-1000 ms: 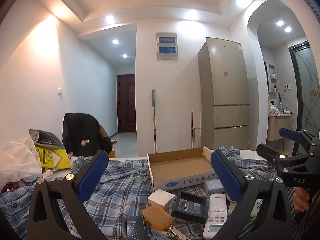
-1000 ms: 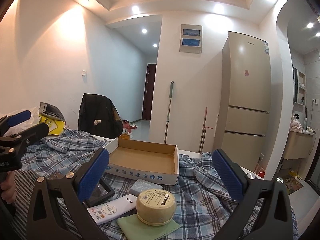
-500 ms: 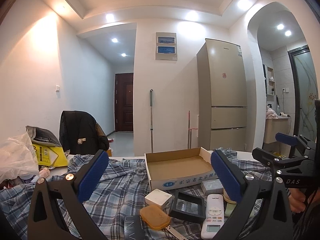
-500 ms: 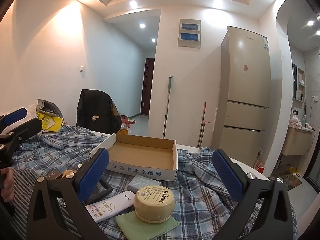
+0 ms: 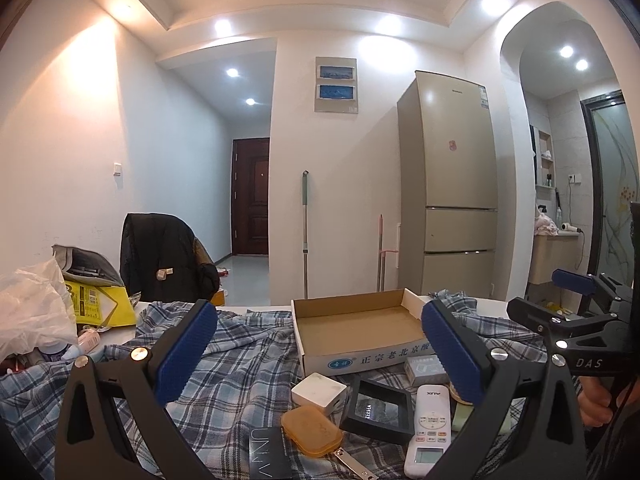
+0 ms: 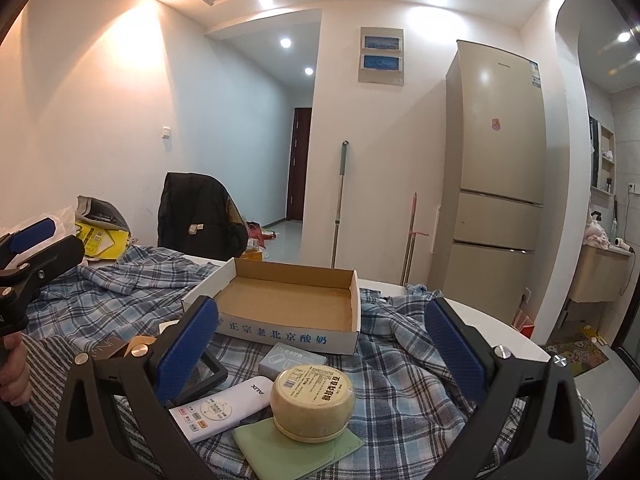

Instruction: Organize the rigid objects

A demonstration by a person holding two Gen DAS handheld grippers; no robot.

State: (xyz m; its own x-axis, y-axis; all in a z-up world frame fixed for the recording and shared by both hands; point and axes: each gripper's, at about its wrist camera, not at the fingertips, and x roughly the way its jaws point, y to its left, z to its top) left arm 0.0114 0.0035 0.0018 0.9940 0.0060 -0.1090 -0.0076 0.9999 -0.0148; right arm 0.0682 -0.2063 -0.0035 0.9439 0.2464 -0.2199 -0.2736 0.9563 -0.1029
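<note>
An open shallow cardboard box [image 5: 356, 326] [image 6: 292, 300] stands empty on a plaid cloth. In front of it lie a white cube [image 5: 319, 391], an orange case [image 5: 311, 431], a black frame [image 5: 378, 408], a white remote [image 5: 428, 426] [image 6: 224, 406], a grey small box [image 5: 424, 369] [image 6: 291, 360], a round cream tin [image 6: 312, 402] on a green card [image 6: 298, 450], and a black card [image 5: 269, 456]. My left gripper [image 5: 318, 356] is open and empty above the items. My right gripper [image 6: 318, 354] is open and empty over the tin.
A white plastic bag [image 5: 32, 316] and a yellow package [image 5: 96, 300] sit at the table's left end. A chair with a black jacket [image 5: 164, 260] stands behind. A fridge [image 5: 452, 188], mop and broom stand against the far wall.
Both views have tilted up slightly and the items have slid a little lower in frame. Both grippers stay open and empty.
</note>
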